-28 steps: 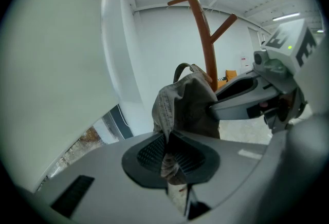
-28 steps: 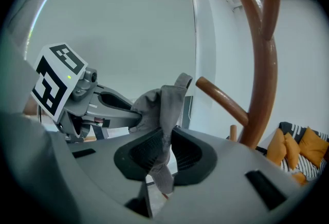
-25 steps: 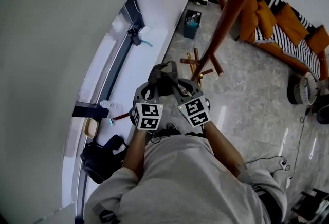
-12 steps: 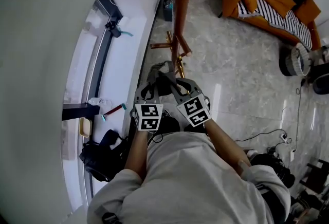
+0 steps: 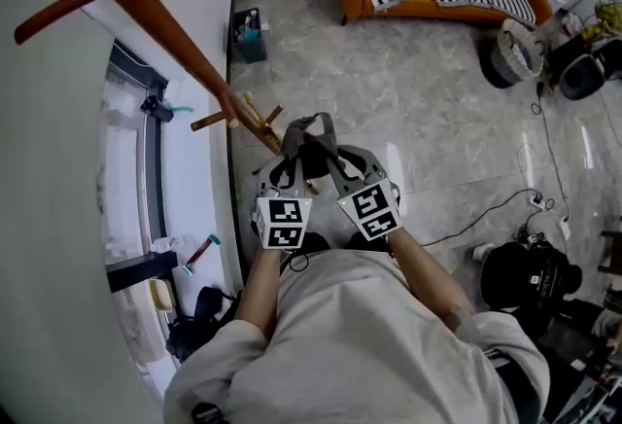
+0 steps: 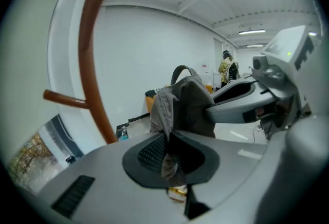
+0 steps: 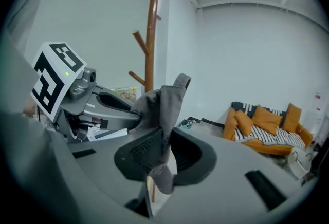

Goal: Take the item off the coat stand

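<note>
As the brown wooden coat stand (image 5: pixel 155 20) has swung leftward, the dark grey strapped cloth item (image 5: pixel 311 148), clenched by left gripper (image 5: pixel 291 159) and right gripper (image 5: pixel 334 159) jaws, hangs clear of it: removal looks done

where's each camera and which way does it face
Head view: on the person's head, facing steeply down at the floor; shows their torso and the left gripper and right gripper shut on a grey cloth item.
Left gripper view: rides the left gripper, looking along its jaws at the grey cloth item and coat stand; right gripper at right.
Right gripper view: rides the right gripper, looking along its jaws toward an orange sofa; left gripper at left.
Shared: both gripper views show the grey cloth item and coat stand.
</note>
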### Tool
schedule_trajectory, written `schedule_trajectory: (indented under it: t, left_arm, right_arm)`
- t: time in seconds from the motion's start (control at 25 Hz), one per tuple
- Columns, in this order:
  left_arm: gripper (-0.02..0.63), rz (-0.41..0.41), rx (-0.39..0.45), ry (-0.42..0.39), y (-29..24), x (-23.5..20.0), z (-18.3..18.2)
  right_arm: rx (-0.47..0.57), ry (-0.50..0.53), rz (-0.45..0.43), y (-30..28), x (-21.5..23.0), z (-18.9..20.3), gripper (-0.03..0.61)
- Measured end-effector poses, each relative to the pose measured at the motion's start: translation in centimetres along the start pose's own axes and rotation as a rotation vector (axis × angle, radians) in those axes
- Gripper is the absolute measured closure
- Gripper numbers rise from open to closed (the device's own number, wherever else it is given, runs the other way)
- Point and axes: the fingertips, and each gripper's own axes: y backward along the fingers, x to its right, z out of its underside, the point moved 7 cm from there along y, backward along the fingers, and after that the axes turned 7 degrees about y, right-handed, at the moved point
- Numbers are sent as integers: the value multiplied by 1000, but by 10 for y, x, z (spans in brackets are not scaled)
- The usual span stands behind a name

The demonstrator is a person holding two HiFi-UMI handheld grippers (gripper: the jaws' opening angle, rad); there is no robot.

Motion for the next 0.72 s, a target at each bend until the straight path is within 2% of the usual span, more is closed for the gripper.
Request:
schedule_trajectory:
  t: [0.32,0.44,0.72]
  left_arm:
    - [584,136,130,-56,-17,74,-71]
    - [584,154,184,-75,-9,94,-95]
    - [586,156,336,-78,17,110,-141]
  right_arm:
    - [124,-76,220,79,70,4,531]
    - [166,-78,271,106,84,-4,531]
    - [270,-57,351,146,97,-43,532]
